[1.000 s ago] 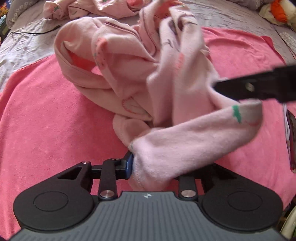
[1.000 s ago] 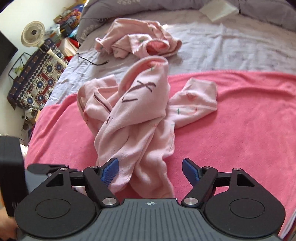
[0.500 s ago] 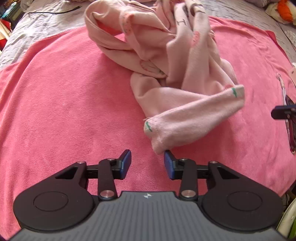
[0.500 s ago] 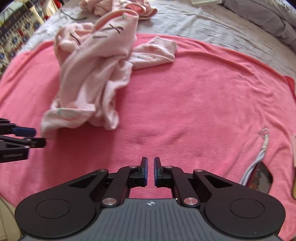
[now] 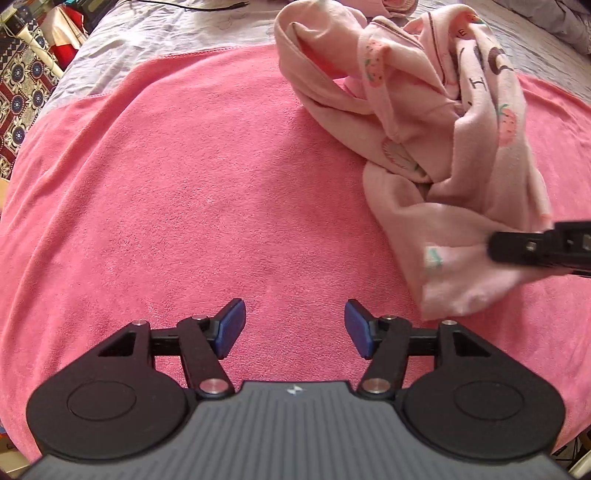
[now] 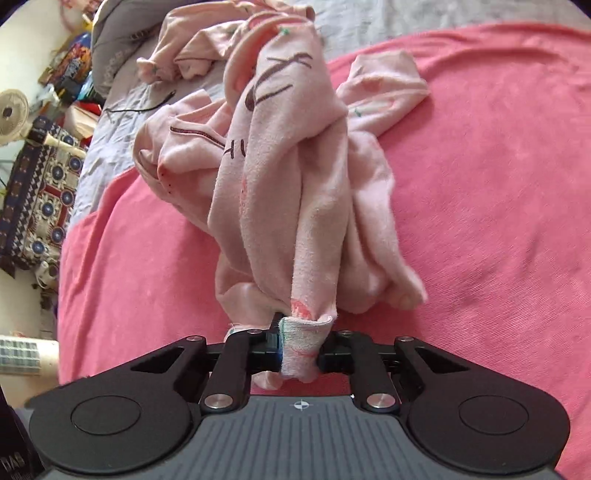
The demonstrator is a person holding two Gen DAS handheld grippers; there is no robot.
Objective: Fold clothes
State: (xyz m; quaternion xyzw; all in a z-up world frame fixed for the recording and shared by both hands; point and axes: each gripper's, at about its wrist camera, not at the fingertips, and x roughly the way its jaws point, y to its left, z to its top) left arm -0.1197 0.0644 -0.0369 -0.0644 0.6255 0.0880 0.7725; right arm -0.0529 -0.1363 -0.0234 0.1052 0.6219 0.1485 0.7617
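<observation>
Two grippers work over a bed spread with a pink towel (image 5: 184,184). Off to the left of the bed, a patterned blue-and-red cloth (image 6: 40,192) hangs over clutter, with a small white fan (image 6: 13,110) above it, and a black cable (image 6: 144,105) trails across the grey sheet (image 5: 166,33) beyond the towel's edge. Nearer, the left gripper (image 5: 294,328) points down at bare towel; its blue pads (image 5: 231,326) stand apart and are opening wider, with nothing between them. To its right lies the task's thing, a crumpled pale pink garment (image 5: 436,122) printed with strawberries and dark lettering, bunched up on the towel. One of its cuffs is caught in the right gripper (image 6: 299,349), whose jaws are pinched on the fabric, the hem folded over between them and the sleeve drawn taut up toward the heap. Another pink garment (image 6: 184,55) sits crumpled on the grey sheet behind.
</observation>
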